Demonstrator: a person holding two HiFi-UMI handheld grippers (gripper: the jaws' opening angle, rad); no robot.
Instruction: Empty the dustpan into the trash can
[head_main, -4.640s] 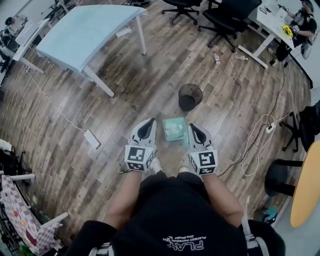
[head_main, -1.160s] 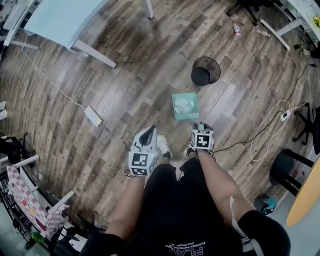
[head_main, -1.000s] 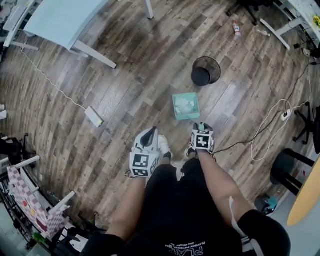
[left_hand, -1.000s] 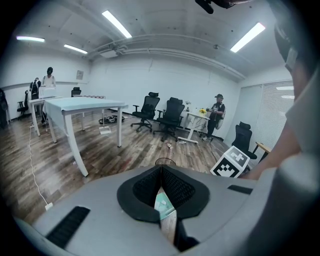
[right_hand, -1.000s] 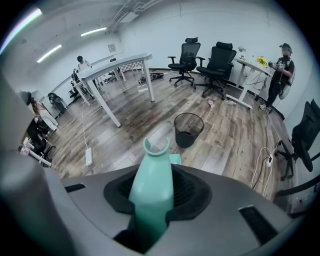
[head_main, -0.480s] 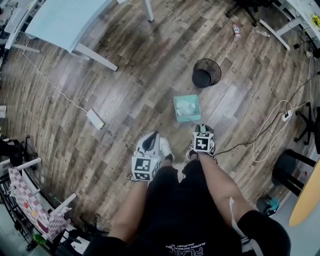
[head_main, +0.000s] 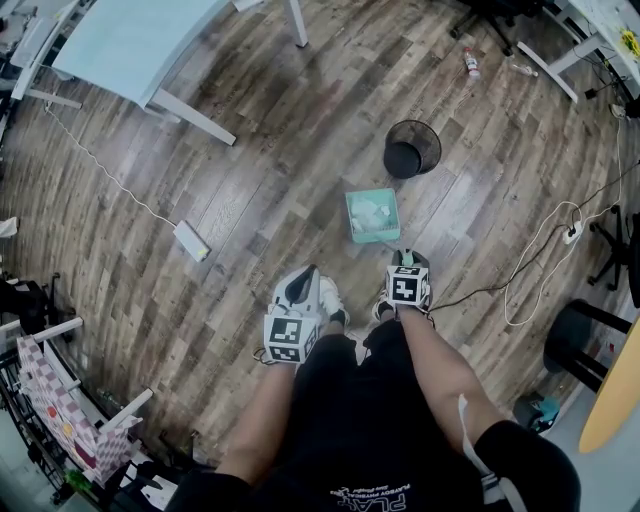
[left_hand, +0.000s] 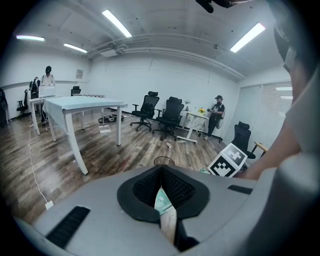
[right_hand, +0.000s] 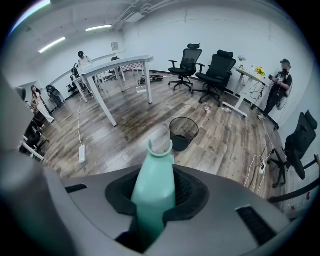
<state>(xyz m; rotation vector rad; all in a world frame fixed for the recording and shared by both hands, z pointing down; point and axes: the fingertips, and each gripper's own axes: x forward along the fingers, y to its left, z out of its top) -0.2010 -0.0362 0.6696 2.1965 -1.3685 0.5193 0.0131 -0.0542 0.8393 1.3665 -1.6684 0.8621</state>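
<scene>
bright ceiling strip lights (left_hand: 116, 22), fisheye-warped edges.

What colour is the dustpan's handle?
Mint green; the dustpan handle shows best in the right gripper view.

Contents of dustpan (head_main: 351, 218) too small to tell, table (head_main: 130, 40) cut by top edge

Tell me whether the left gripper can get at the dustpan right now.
Probably yes: only bare floor lies between the left gripper, shut and empty, and the dustpan. Its handle is taken, though: the right gripper has just been closing its jaws on it.
</scene>
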